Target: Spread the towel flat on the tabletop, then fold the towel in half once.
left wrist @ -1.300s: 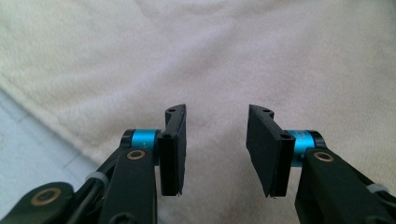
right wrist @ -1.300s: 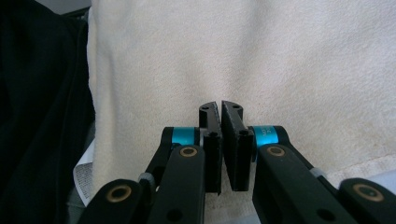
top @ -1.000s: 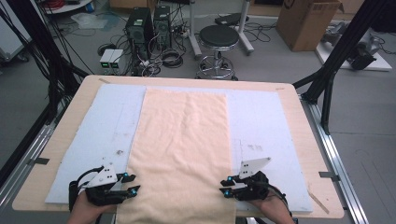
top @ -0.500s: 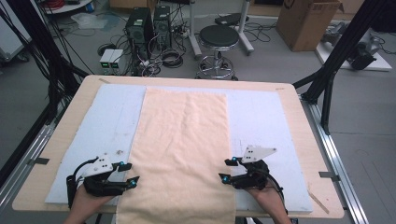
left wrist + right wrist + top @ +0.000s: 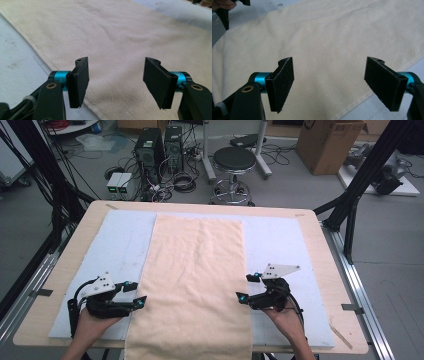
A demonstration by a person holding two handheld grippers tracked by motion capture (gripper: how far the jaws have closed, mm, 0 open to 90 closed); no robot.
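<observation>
The towel [image 5: 192, 285] lies flat down the middle of the table [image 5: 320, 245], from 12 to 6 o'clock. The left gripper [image 5: 141, 301] and right gripper [image 5: 241, 296] have just been opening, with nothing between their jaws. Spreading looks done; folding is left.

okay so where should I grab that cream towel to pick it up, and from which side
Take the towel by its two long side edges near the person's end, one in each gripper. It lies flat on the pale mat, so each edge is probably best pinched from outside. The left gripper and right gripper already face those edges, jaws open.
</observation>
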